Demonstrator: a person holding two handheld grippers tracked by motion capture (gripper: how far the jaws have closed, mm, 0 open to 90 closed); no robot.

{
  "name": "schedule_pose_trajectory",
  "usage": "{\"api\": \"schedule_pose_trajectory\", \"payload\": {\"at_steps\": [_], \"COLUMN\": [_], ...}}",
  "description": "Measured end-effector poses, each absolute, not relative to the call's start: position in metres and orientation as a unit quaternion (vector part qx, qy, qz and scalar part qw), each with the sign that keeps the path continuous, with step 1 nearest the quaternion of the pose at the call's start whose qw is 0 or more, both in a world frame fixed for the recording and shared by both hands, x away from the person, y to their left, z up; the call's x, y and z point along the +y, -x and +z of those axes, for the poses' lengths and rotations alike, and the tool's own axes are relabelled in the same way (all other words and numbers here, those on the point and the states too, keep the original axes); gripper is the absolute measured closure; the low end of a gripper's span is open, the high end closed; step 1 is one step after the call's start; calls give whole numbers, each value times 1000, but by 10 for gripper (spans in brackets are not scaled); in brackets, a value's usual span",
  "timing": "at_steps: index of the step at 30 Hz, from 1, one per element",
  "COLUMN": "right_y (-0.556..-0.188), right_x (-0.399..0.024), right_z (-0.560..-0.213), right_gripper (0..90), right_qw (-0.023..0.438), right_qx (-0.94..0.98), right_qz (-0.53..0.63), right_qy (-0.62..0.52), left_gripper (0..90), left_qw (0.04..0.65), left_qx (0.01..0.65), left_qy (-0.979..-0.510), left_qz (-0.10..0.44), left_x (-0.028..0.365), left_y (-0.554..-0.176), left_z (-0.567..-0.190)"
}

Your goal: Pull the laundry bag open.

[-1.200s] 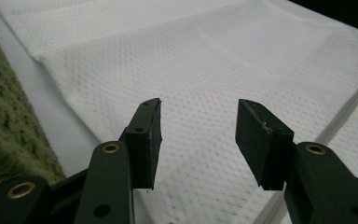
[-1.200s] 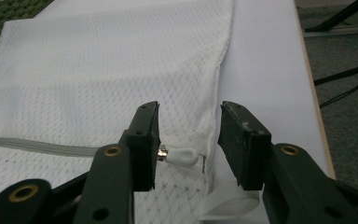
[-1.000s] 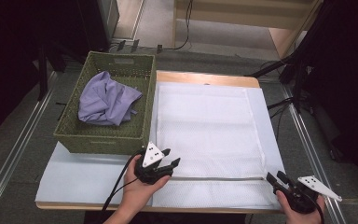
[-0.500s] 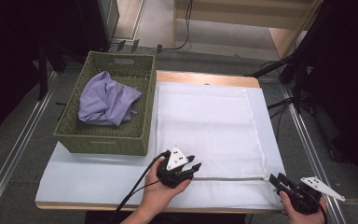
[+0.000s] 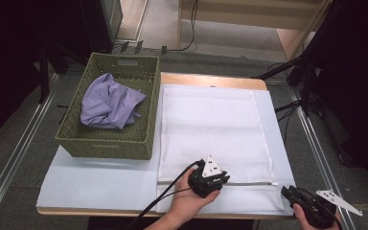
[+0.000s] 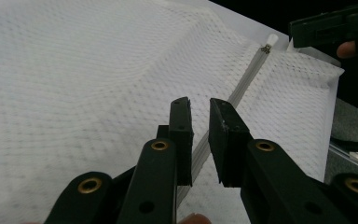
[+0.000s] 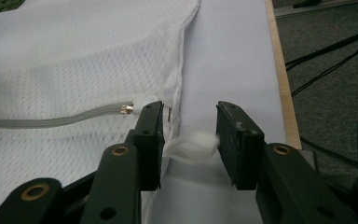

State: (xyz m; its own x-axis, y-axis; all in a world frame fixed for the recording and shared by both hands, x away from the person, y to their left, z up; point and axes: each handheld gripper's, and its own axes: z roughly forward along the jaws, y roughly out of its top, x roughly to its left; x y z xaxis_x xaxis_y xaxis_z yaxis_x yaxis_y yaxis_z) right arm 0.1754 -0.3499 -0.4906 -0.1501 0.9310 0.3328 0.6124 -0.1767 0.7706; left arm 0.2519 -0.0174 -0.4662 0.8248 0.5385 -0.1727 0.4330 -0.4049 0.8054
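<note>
While the white mesh bag (image 5: 211, 134) lies flat on the surface (image 5: 100, 177), the left hand-held gripper (image 6: 199, 112) has just been closing over its grey zipper (image 6: 242, 84) — a narrow gap remains. The right hand-held gripper (image 7: 189, 126) has been narrowing too, jaws apart around the white tab (image 7: 191, 147) at the bag's corner.

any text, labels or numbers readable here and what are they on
None: no readable word, label, brand or number appears in any view.
The white mesh laundry bag, its grey zipper, the green wicker basket and the purple cloth carry no print.
The left hand-held gripper shows no marking.
</note>
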Motion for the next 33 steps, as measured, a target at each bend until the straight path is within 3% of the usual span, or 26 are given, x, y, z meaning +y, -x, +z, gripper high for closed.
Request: {"api": "schedule_pose_trajectory", "payload": {"at_steps": [6,23,27,30,31,33], "right_y": [-180,-180,-180,-180,-179,-180], "right_x": [-342,-326,-321,-319,-319,-320], "right_z": [-498,-498,-497,-496,-496,-497], "right_gripper": [545,549,600,676,738,759], "right_qw": [176,193,214,230,236,238], "right_qx": [633,661,674,685,686,686], "right_qz": [437,422,399,383,379,380], "right_qy": [-615,-590,-584,-575,-575,-573], "left_gripper": [799,818,811,802,798,796], "left_qw": [455,443,444,437,433,430], "left_qx": [283,263,264,260,263,268], "left_qy": [-843,-857,-856,-861,-862,-862], "left_qz": [49,32,29,26,24,19], "left_x": [-36,-90,-97,-99,-100,-100], "left_y": [-254,-264,-267,-268,-269,-270], "left_z": [-472,-476,-476,-479,-481,-483]}}
